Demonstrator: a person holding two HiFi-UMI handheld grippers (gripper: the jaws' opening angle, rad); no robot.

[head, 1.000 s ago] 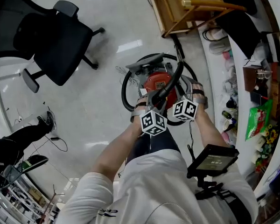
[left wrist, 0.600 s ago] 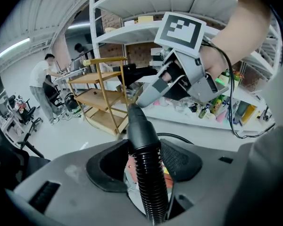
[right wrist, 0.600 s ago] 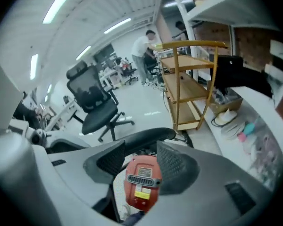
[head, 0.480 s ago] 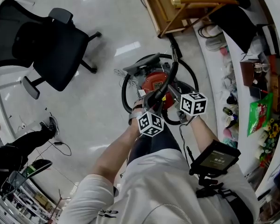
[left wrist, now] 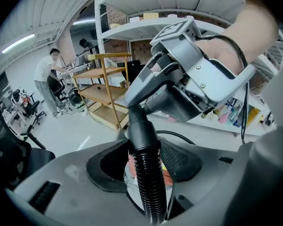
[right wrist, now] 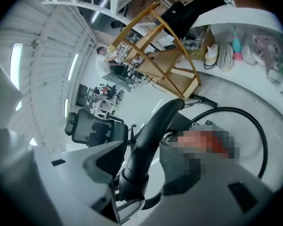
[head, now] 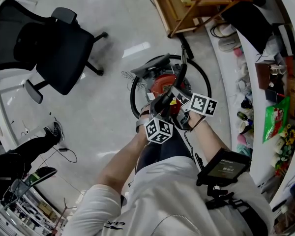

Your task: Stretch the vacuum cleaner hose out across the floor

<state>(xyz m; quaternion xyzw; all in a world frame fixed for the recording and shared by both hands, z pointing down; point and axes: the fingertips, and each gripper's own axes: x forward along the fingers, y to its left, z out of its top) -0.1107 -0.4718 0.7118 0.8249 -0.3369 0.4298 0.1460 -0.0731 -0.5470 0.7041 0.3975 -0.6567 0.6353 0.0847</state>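
The black ribbed vacuum cleaner hose (head: pixel 176 86) loops round the red canister vacuum (head: pixel 162 86) on the pale floor (head: pixel 108 82), one end raised; my left gripper (left wrist: pixel 144 171) clamps that end — my right gripper (right wrist: pixel 140 173), jaws just opening, only straddles it; pickup stage, I judge; next: re-grip, pull outward.

hose (left wrist: pixel 148 182): black, ribbed | vacuum cleaner (head: pixel 162 86): red body | marker cubes (head: pixel 159 131): black-and-white squares | office chair (head: pixel 64 53): black | shelf unit (head: pixel 187 4): light brown wood | floor (head: pixel 113 112): pale glossy grey | shirt (head: pixel 162 195): white
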